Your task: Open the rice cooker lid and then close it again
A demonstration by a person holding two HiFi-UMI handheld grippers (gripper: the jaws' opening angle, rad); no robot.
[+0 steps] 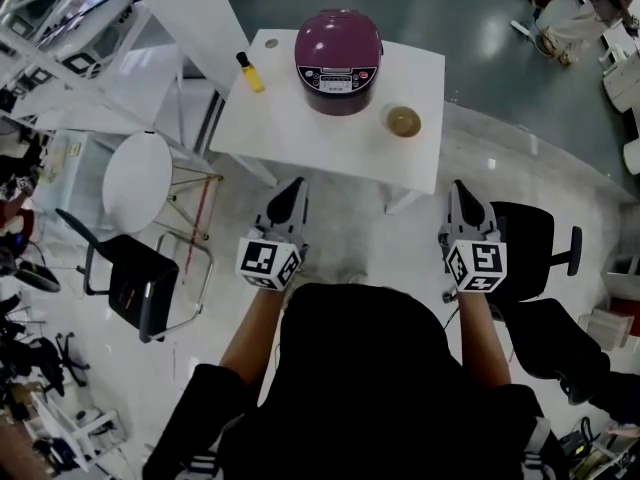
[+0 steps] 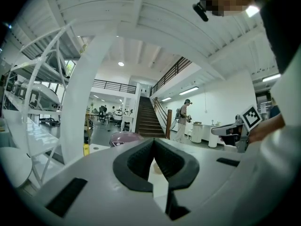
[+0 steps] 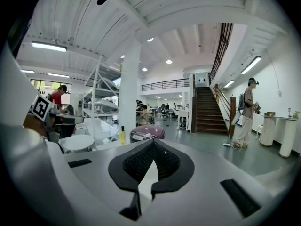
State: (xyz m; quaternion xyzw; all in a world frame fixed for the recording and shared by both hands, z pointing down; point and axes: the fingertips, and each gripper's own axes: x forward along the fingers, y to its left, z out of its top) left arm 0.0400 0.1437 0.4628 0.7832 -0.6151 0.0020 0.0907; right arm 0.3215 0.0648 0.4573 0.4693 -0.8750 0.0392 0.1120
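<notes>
We hold left tool (image 1: 296, 184) and right tool (image 1: 459, 187) closed, empty; reaching the cooker (image 1: 338, 58) may topple the bottle (image 1: 250, 73) at its left.

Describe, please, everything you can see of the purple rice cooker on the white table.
The round, glossy purple rice cooker has a domed lid, shut, and a control panel on the front facing the person. It stands upright towards the far edge of the square white table, touching only the tabletop. A small yellow bottle stands apart on its left, a round tan bowl apart on its right.
</notes>
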